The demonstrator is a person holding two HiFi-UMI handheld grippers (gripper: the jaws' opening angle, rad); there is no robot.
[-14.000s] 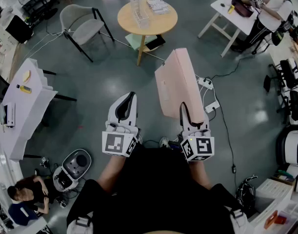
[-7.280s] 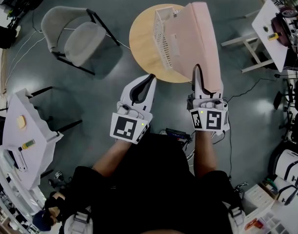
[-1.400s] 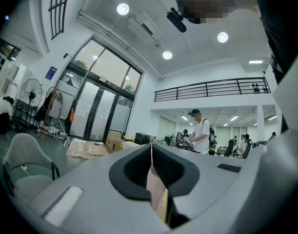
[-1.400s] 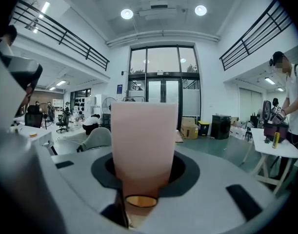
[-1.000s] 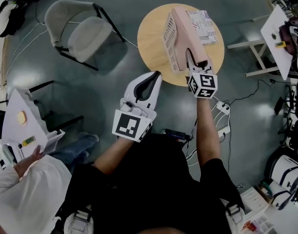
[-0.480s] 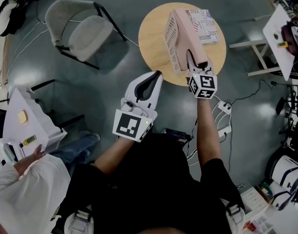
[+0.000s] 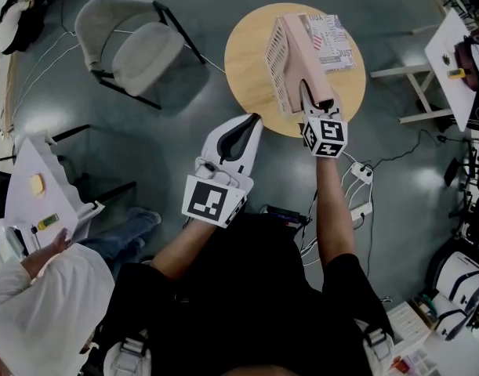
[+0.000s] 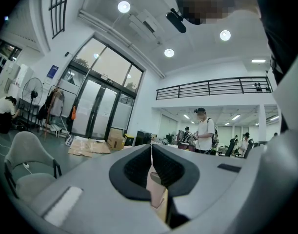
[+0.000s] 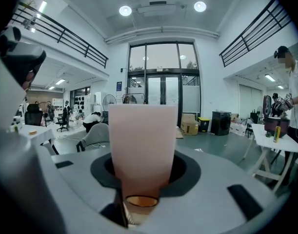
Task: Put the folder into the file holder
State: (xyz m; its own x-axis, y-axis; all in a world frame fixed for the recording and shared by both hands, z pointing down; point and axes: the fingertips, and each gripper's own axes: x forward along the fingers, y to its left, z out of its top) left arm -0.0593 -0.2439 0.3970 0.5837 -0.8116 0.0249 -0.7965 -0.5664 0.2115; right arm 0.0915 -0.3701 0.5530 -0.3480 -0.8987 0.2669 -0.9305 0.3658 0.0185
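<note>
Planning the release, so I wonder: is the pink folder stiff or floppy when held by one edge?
Probably fairly stiff: the folder, between the jaws of the right gripper, which are opening, juts straight with no visible sag. Likely light, since one edge grip carries it. It may lean once free, since it looks much thinner than the mesh file holder.

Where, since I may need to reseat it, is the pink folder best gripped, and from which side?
Grip the folder by its near edge, outside the file holder, from the person's side: it stands on edge, so jaws pinch its broad faces. The right gripper, jaws opening, straddles it there.
</note>
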